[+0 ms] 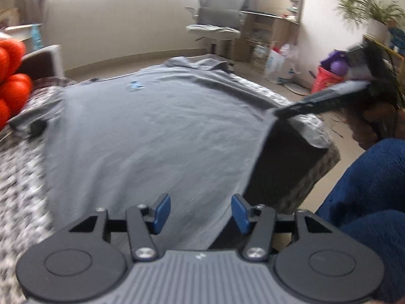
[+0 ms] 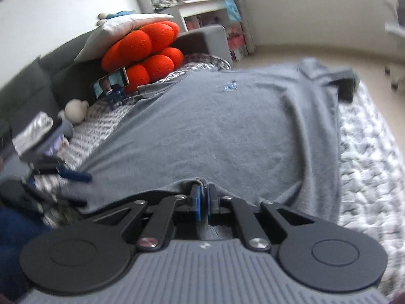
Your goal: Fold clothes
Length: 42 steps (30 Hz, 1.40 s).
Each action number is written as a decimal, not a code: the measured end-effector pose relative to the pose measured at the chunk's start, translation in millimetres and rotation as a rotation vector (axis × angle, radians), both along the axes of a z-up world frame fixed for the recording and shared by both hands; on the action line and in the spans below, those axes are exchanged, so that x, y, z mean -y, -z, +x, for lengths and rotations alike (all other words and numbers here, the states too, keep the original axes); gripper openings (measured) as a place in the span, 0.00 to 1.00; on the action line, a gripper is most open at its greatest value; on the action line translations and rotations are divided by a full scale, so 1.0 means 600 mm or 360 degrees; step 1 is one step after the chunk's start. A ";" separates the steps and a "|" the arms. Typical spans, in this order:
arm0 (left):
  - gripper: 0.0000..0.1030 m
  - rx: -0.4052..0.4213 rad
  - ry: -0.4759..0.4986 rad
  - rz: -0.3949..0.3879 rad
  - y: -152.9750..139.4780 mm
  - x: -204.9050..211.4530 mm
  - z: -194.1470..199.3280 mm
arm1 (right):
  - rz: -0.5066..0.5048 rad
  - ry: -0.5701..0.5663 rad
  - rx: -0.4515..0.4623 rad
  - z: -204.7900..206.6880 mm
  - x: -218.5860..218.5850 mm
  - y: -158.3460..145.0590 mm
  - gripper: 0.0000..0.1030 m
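Grey cotton is what we see most: a grey T-shirt (image 1: pixel 157 126) lies spread flat, front side up, over a white and grey patterned blanket (image 2: pixel 367 152) that covers a low piece of furniture with a dark side. A small blue logo (image 1: pixel 136 85) sits on the chest, and the collar and sleeves are at the far end, away from us. In the left wrist view, our left gripper (image 1: pixel 201 214) hovers over the near hem of the shirt with its blue pads (image 1: pixel 162 212) well apart, and nothing is between them. In the right wrist view, our right gripper (image 2: pixel 202 201) has its blue pads pressed together on the near edge of the shirt, and a small fold of grey cloth stands up between the fingertips. From the left wrist view we see the right gripper as a dark shape that holds the near right corner of the shirt, where the cloth is raised a little above the blanket. An orange knotted cushion (image 2: pixel 149 48) leans against a dark sofa (image 2: pixel 33 93) on the left side, with a small screen (image 2: pixel 108 88) on a blue stand just in front of it. Farther away there is a grey office chair (image 1: pixel 217 20) near a wooden desk (image 1: pixel 276 27), and a green plant (image 1: pixel 367 5) on the right. A leg in blue cloth (image 1: pixel 367 190) shows at the right edge of the left wrist view.
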<state>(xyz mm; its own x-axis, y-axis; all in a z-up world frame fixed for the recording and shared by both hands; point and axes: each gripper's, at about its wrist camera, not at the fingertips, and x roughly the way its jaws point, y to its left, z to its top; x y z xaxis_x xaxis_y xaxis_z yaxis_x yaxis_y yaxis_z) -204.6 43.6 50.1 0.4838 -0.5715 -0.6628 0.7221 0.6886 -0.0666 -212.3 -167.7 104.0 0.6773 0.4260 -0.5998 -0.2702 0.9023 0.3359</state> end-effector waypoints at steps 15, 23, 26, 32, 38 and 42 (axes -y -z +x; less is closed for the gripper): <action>0.01 0.0019 -0.0012 0.0046 0.021 -0.011 -0.006 | 0.0052 -0.0285 -0.0049 -0.058 0.015 0.005 0.05; 0.00 0.0027 -0.0020 -0.0013 0.002 -0.047 -0.029 | -0.0053 -0.0573 -0.0028 -0.091 -0.006 -0.013 0.05; 0.00 0.0033 0.0011 -0.0016 -0.005 -0.054 -0.038 | -0.0115 -0.0627 -0.0047 -0.094 -0.010 -0.005 0.05; 0.01 -0.0061 0.0001 0.0077 0.027 -0.049 -0.023 | -0.0276 -0.0608 -0.0117 -0.089 -0.028 0.043 0.05; 0.11 -0.0085 -0.0084 0.0034 0.017 -0.085 -0.028 | -0.0325 -0.0539 -0.0087 -0.094 -0.028 0.059 0.14; 0.22 -0.0116 -0.0262 -0.0058 0.007 -0.143 -0.045 | -0.0211 -0.0452 -0.0065 -0.108 -0.005 0.055 0.35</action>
<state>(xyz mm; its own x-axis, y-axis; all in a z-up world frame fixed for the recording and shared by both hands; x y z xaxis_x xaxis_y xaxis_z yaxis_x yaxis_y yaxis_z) -231.5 129.5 45.9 0.5244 -0.5125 -0.6800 0.5920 0.7934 -0.1415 -277.0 -164.5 70.7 0.5167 0.5112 -0.6868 -0.5065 0.8293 0.2362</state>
